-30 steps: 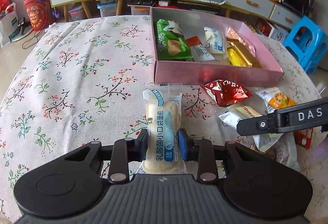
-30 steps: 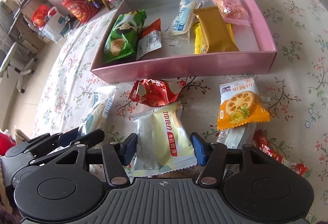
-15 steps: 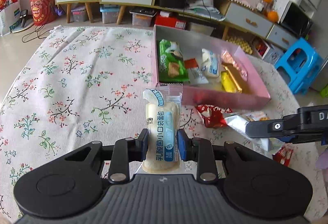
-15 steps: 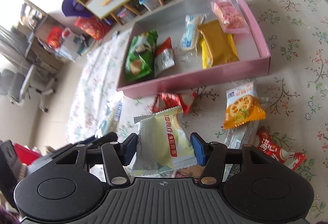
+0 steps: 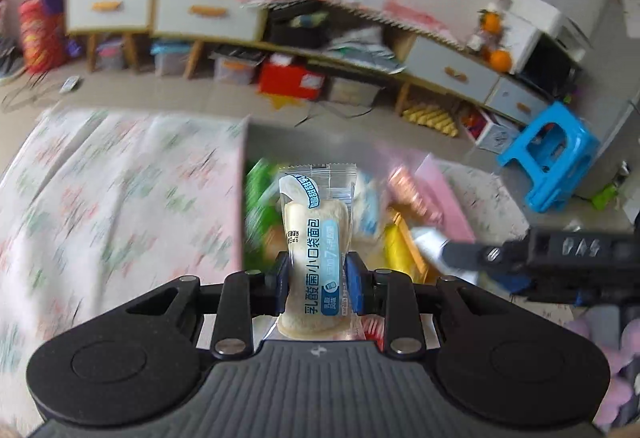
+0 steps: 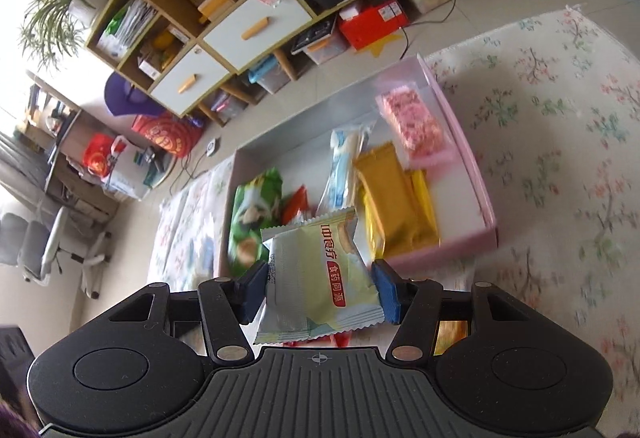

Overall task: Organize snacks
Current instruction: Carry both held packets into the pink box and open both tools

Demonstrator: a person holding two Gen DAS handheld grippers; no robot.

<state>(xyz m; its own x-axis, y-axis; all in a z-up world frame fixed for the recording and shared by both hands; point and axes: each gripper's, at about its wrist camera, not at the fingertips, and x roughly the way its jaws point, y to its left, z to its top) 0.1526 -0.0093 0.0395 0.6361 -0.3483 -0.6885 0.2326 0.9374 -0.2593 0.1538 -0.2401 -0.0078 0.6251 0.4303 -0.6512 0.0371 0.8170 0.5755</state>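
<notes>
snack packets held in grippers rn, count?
2: white-and-blue bread packet clamped in left gripper; pale green-and-silver cake packet in right gripper. More lie in the pink box.

A box point(image 6: 460, 153) sits on a cloth-covered table point(image 6: 560, 125), against the table's far edge. Inside it, from the left wall to the right: a large packet point(image 6: 252, 213), a small packet point(image 6: 294, 205), a long packet point(image 6: 344, 165), two packets point(image 6: 396, 197) stacked, and a tray pack point(image 6: 414, 119) in the far right corner. Beyond the table stands a shelf unit point(image 6: 224, 29); a stool point(image 5: 548, 153) lies to the right.
</notes>
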